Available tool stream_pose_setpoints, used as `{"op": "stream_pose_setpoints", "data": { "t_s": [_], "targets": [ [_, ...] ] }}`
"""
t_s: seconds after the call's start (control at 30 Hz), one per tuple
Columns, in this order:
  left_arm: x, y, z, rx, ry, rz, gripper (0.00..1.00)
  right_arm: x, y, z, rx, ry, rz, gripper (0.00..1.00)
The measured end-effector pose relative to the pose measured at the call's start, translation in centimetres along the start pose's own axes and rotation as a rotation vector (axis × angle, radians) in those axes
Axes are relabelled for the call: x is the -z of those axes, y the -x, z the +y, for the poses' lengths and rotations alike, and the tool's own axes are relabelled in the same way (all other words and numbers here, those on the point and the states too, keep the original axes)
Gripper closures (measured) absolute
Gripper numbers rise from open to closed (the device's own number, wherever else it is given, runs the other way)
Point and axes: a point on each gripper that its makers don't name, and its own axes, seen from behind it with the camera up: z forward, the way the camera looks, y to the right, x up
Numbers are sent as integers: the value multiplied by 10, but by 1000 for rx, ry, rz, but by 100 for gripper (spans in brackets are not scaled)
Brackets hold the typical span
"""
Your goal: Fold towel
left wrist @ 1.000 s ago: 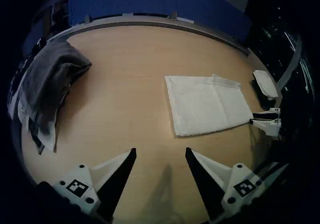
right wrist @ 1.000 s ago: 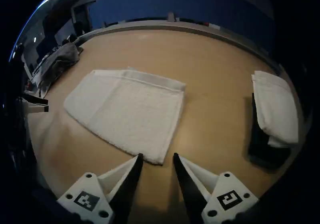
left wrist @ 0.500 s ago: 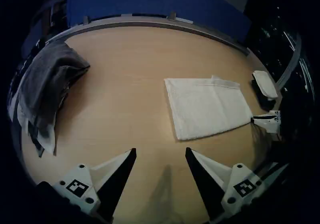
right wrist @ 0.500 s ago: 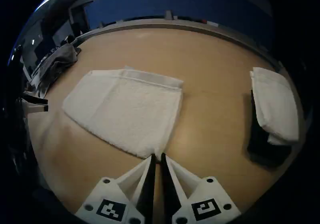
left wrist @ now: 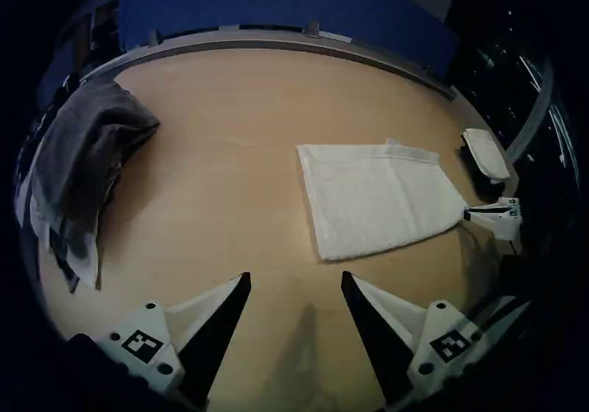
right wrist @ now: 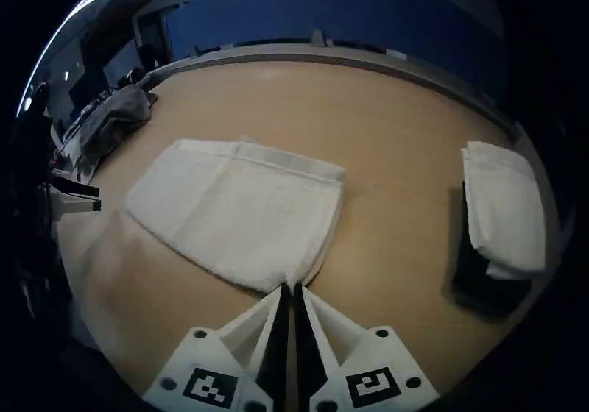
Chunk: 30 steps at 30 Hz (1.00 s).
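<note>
The white towel (right wrist: 235, 206) lies flat in the middle of the counter (left wrist: 235, 103), apparently folded once already. The right claw (right wrist: 288, 288), spread a second ago, has now pressed together on the towel's near corner, which puckers toward its tips. The left claw (left wrist: 296, 279) hangs spread over bare wood just beside the towel. The grip looks made, so carrying that corner across is likely next.

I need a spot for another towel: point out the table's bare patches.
Widest bare wood lies between the grey towel pile and the white towel. Another strip separates that towel from the folded stack. Crowded: the towel's near corner, pinched by the right claw.
</note>
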Motion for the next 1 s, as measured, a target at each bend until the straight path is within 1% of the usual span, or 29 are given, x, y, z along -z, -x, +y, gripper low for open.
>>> {"op": "stream_pose_setpoints", "data": {
  "t_s": [0.17,0.37,0.5,0.77,1.0],
  "targets": [
    [1,-1,2,-7,11,0,9,9,-21,-5,13,-3,45,96],
    [2,-2,5,-12,24,-1,9,17,-45,-15,49,-16,83,96],
    [2,-2,6,-16,28,-1,9,19,-58,-20,81,-21,98,96],
    [2,-1,4,-18,26,0,9,21,-83,-34,131,-44,131,96],
    [3,-2,3,-14,26,3,9,24,-103,-52,187,-76,158,96]
  ]
}}
